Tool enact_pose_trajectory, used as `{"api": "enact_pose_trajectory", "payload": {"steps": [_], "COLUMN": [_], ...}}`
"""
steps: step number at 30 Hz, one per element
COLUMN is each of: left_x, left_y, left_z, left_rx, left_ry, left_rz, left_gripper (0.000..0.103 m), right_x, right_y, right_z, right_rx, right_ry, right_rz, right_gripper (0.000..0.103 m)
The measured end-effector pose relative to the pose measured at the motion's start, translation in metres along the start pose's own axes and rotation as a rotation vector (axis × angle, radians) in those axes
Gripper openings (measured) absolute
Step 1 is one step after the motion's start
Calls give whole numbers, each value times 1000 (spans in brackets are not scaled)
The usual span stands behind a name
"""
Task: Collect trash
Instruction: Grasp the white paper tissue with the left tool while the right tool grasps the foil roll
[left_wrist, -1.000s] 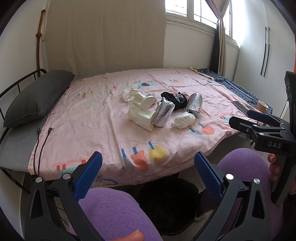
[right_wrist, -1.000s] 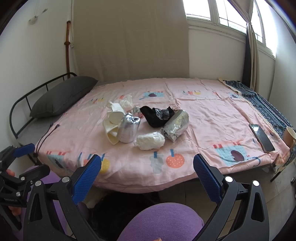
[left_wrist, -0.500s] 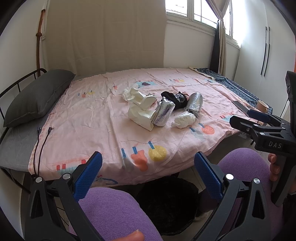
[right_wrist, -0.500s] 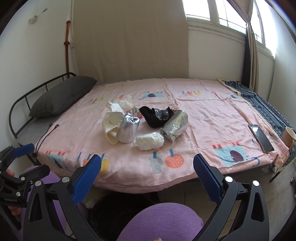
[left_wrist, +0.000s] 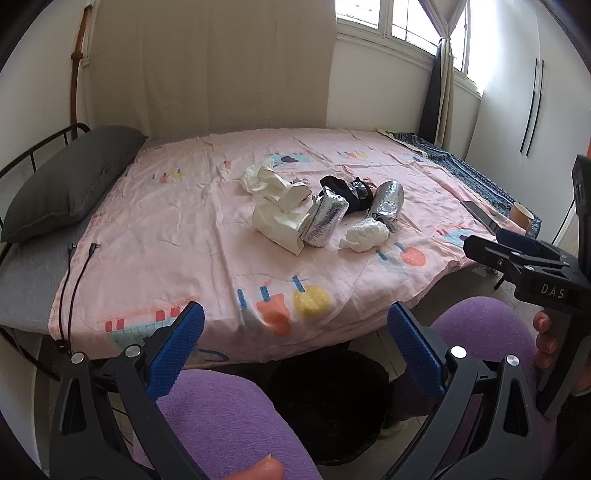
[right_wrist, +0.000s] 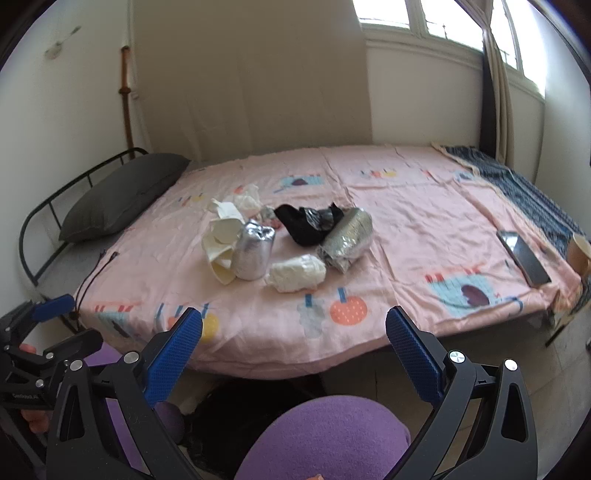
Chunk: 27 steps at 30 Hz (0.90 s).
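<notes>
A pile of trash lies mid-bed on the pink sheet (left_wrist: 192, 236): crumpled cream paper (left_wrist: 277, 221) (right_wrist: 221, 247), two silver foil bags (left_wrist: 327, 221) (left_wrist: 388, 201) (right_wrist: 255, 251) (right_wrist: 349, 236), a black bag (left_wrist: 347, 190) (right_wrist: 306, 223) and a white wad (left_wrist: 365, 233) (right_wrist: 297, 273). My left gripper (left_wrist: 295, 350) and my right gripper (right_wrist: 293, 350) are both open and empty, held off the bed's near edge above purple-clad knees. A black bin (left_wrist: 328, 402) (right_wrist: 236, 417) stands on the floor below, partly hidden.
A grey pillow (left_wrist: 70, 181) lies at the bed's left end by a black metal rail (right_wrist: 37, 221). A phone (right_wrist: 522, 254) and a paper cup (right_wrist: 580, 253) sit at the right edge. Black cables (left_wrist: 74, 280) hang over the near left side.
Both views have crept very slightly toward the bed. The trash has not moved and both grippers stay open.
</notes>
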<state>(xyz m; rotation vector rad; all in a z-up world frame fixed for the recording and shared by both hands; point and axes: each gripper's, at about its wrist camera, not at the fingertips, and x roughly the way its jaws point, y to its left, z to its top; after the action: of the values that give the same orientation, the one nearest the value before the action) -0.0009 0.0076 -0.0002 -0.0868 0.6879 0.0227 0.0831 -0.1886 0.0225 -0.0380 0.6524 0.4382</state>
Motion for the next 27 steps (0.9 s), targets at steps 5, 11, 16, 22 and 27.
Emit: {"api": "enact_pose_trajectory", "payload": {"steps": [5, 11, 16, 22, 27], "left_x": [7, 19, 40, 86, 123], "left_y": [15, 24, 33, 46, 52], "left_z": [9, 29, 46, 58, 62], "left_rx": [-60, -7, 34, 38, 64], "left_ry": [48, 87, 133, 198, 247], "left_rz": [-36, -48, -95, -168, -190], "left_gripper": [97, 97, 97, 97, 97], "right_x": [0, 16, 36, 73, 116], "right_y": [-15, -21, -26, -41, -59], "right_z": [3, 12, 28, 43, 48], "right_rx": [76, 47, 9, -11, 35], "right_ry": [18, 82, 95, 136, 196], "right_rz": [-3, -2, -19, -52, -50], "right_gripper": [96, 95, 95, 95, 95]}}
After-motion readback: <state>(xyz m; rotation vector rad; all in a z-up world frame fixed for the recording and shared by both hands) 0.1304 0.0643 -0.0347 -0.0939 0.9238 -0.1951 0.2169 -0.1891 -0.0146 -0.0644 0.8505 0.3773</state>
